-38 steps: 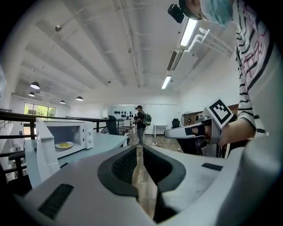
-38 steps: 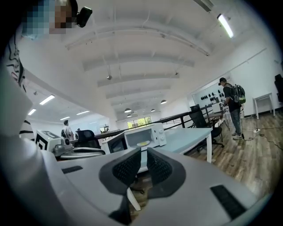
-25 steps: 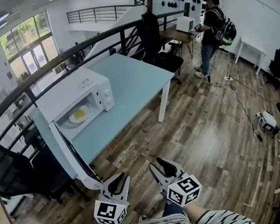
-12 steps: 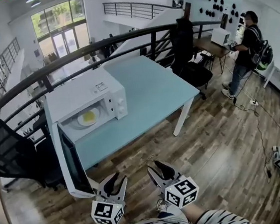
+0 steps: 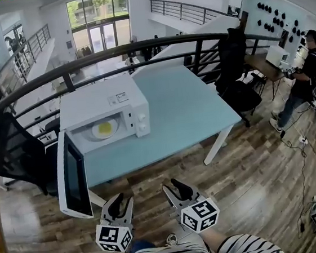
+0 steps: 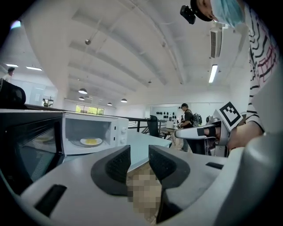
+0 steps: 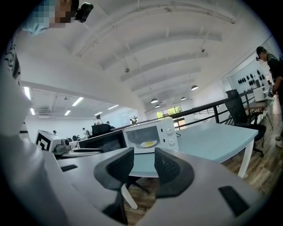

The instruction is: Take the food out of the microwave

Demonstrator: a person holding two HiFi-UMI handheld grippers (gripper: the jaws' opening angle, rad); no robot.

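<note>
The left gripper [image 5: 120, 202], whose jaws have just been opening with nothing between them, and the right gripper [image 5: 174, 187], jaws apart and empty, are held low over the wooden floor [image 5: 254, 174], well short of the worktop [image 5: 184, 109]. The yellow food [image 5: 105, 127] sits on a plate inside the microwave [image 5: 104, 101] at the worktop's left end. The open door [image 5: 73, 175] juts past the front edge and could be knocked on the reach in, and a tilted plate could spill. A black railing [image 5: 137, 46] and office chairs stand behind

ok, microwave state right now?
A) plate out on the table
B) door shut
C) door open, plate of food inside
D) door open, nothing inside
C: the microwave has its door swung wide open, and the plate of food sits inside the cavity.
</note>
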